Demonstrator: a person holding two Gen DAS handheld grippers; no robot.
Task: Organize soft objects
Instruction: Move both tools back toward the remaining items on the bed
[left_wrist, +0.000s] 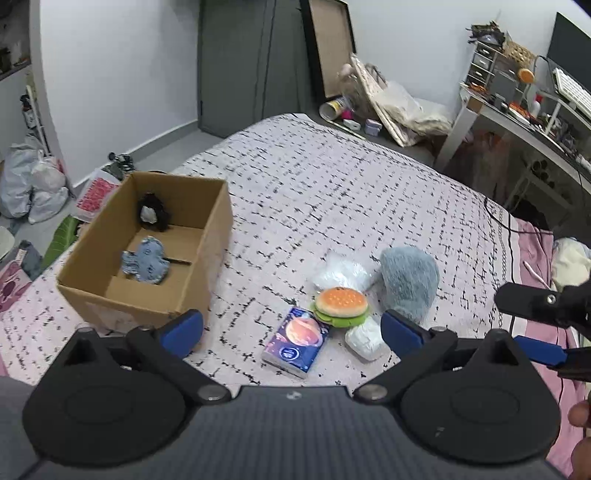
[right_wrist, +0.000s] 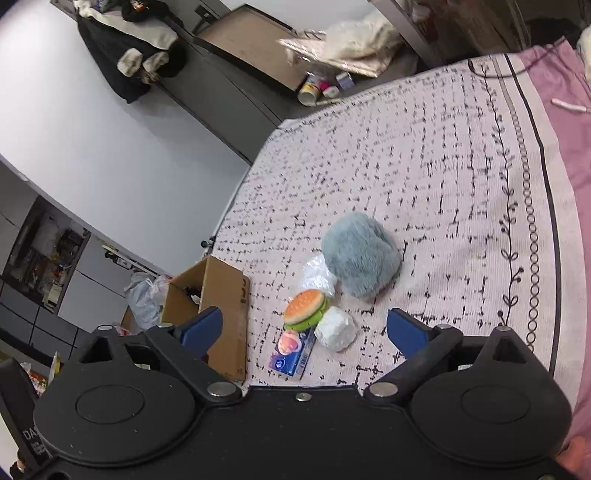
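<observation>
A cluster of soft things lies on the patterned bedspread (left_wrist: 332, 192): a burger plush (left_wrist: 341, 303), a fluffy grey-blue plush (left_wrist: 408, 282), a blue tissue pack (left_wrist: 297, 343) and two white wrapped packs (left_wrist: 364, 341). My left gripper (left_wrist: 291, 332) hovers open just before them, nothing between its fingers. In the right wrist view the burger plush (right_wrist: 304, 308), grey-blue plush (right_wrist: 360, 254) and tissue pack (right_wrist: 293, 354) lie ahead of my open, empty right gripper (right_wrist: 304, 328). An open cardboard box (left_wrist: 212, 236) at the left holds a black plush (left_wrist: 151, 212) and a denim piece (left_wrist: 146, 260).
My right gripper (left_wrist: 532, 325) shows at the right edge of the left wrist view. A desk (left_wrist: 517, 122) with clutter stands at the far right, bags (left_wrist: 33, 184) lie on the floor at the left, and a pink sheet (right_wrist: 569, 147) borders the bedspread.
</observation>
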